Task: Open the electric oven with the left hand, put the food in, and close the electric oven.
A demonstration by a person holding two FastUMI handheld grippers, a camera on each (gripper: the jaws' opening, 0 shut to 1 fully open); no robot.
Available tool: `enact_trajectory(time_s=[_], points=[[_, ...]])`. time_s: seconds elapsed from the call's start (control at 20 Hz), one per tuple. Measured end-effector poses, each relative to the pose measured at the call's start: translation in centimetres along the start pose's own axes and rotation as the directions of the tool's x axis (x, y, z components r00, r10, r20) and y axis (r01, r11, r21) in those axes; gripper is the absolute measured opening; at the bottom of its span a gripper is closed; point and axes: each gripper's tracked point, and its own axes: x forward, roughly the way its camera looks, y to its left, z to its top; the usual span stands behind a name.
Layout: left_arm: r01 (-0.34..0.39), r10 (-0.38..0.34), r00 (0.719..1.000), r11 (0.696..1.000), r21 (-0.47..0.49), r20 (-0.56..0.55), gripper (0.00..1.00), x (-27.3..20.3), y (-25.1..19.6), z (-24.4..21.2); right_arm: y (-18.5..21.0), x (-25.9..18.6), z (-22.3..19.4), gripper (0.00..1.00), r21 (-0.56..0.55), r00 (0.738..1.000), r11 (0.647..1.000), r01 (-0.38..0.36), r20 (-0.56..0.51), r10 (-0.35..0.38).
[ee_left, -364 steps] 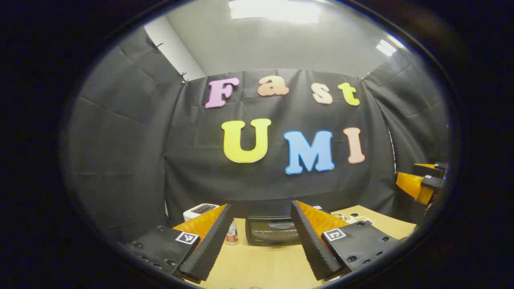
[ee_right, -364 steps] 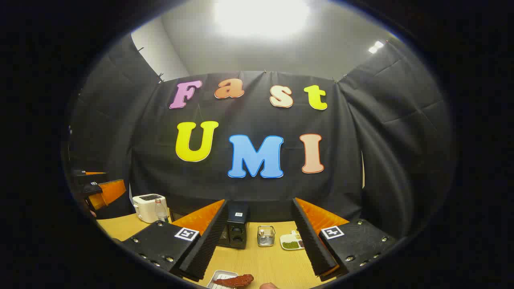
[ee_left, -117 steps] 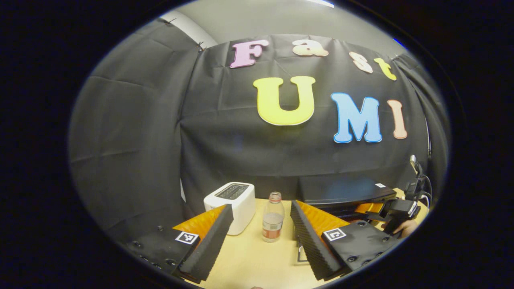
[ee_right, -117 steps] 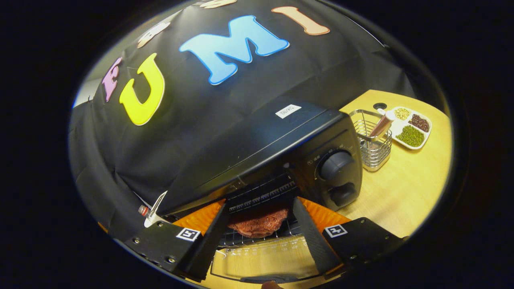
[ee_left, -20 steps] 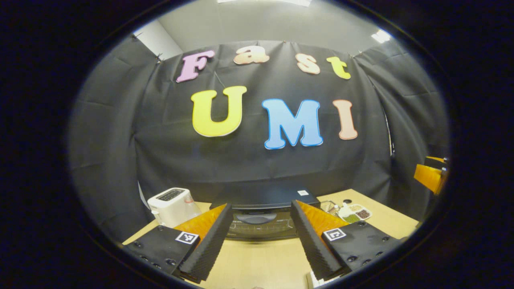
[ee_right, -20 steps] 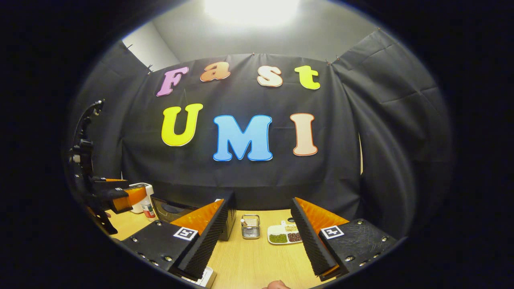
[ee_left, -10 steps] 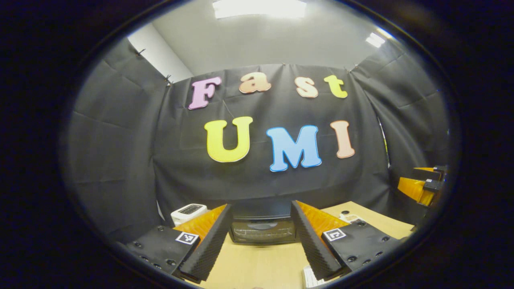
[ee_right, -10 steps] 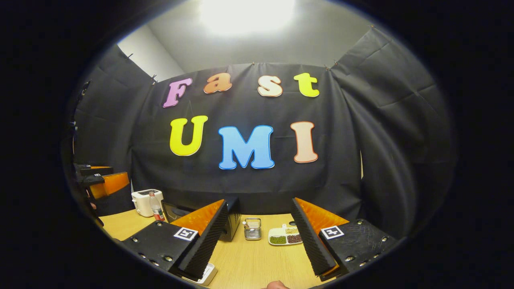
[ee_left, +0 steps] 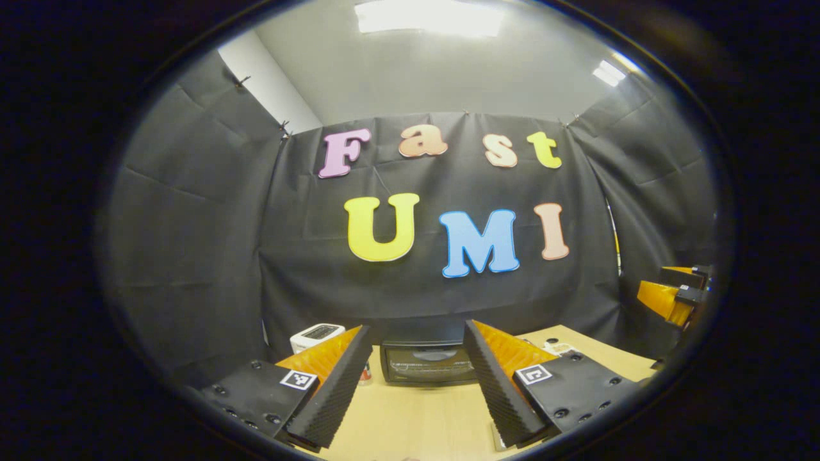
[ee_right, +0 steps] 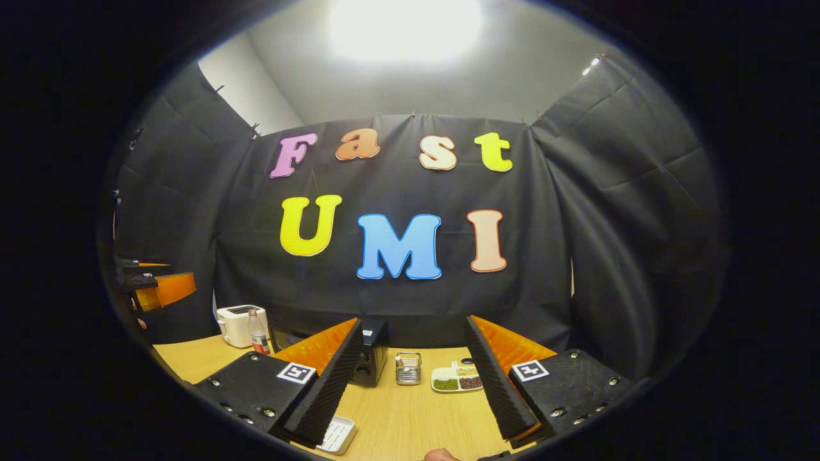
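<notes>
We see the electric oven [ee_left: 428, 363], door closed, at the back of the bench [ee_left: 416, 422]. Left gripper [ee_left: 415, 384] and right gripper [ee_right: 413, 384]: fingers apart, holding nothing.

Pale wood-grain table [ee_right: 410, 419], glossy black oven [ee_left: 426, 365], ribbed matt claw pads [ee_left: 336, 397]
</notes>
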Motion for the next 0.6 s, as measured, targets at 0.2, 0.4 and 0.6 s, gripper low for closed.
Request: enact_trajectory(time_s=[0.2,0.4,0.6], points=[[-0.002,0.002,1.0,1.0,0.023,0.003,1.0,-0.7,1.9,0.5,1.4,-1.1,-0.3,0.96,0.019,0.999,1.0,0.006,-0.032,-0.005],[-0.003,0.003,1.0,1.0,0.009,-0.001,1.0,-0.9,3.1,0.5,2.2,-1.4,-0.5,0.96,0.039,0.998,0.999,0.019,-0.054,-0.017],[0.004,-0.004,1.0,1.0,0.011,0.002,1.0,-1.1,3.8,0.7,3.2,-1.9,-0.4,0.96,0.031,0.998,0.999,0.016,-0.058,-0.014]])
